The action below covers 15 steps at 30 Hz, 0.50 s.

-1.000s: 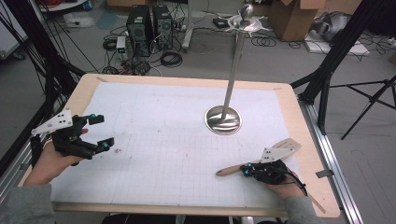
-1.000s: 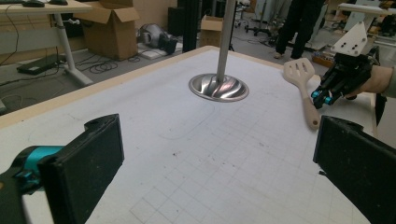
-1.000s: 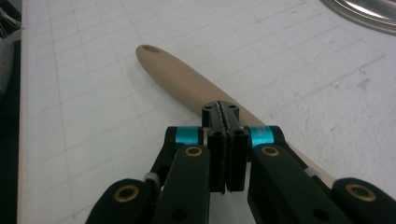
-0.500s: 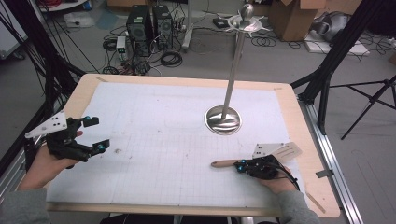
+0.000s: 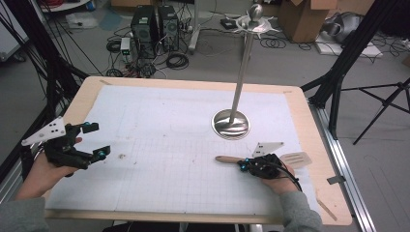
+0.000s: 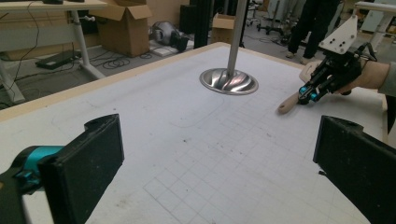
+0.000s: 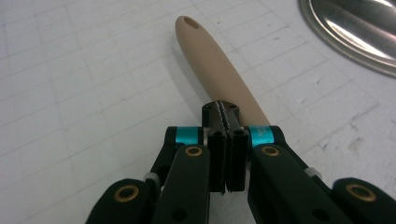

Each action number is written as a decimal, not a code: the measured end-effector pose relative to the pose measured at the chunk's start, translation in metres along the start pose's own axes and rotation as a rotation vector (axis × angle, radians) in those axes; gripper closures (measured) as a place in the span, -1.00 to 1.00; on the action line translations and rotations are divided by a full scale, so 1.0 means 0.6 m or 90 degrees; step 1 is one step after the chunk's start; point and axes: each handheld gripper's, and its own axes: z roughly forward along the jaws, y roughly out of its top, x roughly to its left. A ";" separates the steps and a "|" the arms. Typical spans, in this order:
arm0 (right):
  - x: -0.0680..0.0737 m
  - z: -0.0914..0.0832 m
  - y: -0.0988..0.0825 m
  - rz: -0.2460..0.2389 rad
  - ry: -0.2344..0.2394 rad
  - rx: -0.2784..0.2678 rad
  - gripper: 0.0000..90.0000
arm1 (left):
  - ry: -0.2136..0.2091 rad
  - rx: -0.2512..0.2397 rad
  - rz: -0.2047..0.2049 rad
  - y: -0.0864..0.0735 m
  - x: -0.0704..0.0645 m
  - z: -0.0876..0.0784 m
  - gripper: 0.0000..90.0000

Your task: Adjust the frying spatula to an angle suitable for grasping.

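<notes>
A wooden spatula lies flat on the white gridded mat at the right, handle pointing left, slotted head toward the table's right edge. My right gripper is shut, jaws pressed together right over the handle; nothing sits between the pads, and I cannot tell whether they touch the wood. My left gripper hovers at the mat's left side, jaws wide open with nothing between them. In the left gripper view, the left gripper faces across the table to the right gripper and the spatula.
A metal stand with a round shiny base and a tall pole topped by hooks rises just behind the spatula; its base lies close to my right jaws. The wooden table edge runs to the right. Boxes, cables and computers are on the floor beyond.
My right gripper has slid left and away from the table's front edge, and the spatula moved with it, turning to lie level across the mat. The left hand has barely shifted.
</notes>
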 end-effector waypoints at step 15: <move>-0.004 -0.026 0.005 0.029 -0.034 -0.033 1.00 | 0.000 0.004 -0.006 -0.005 0.004 0.000 -0.95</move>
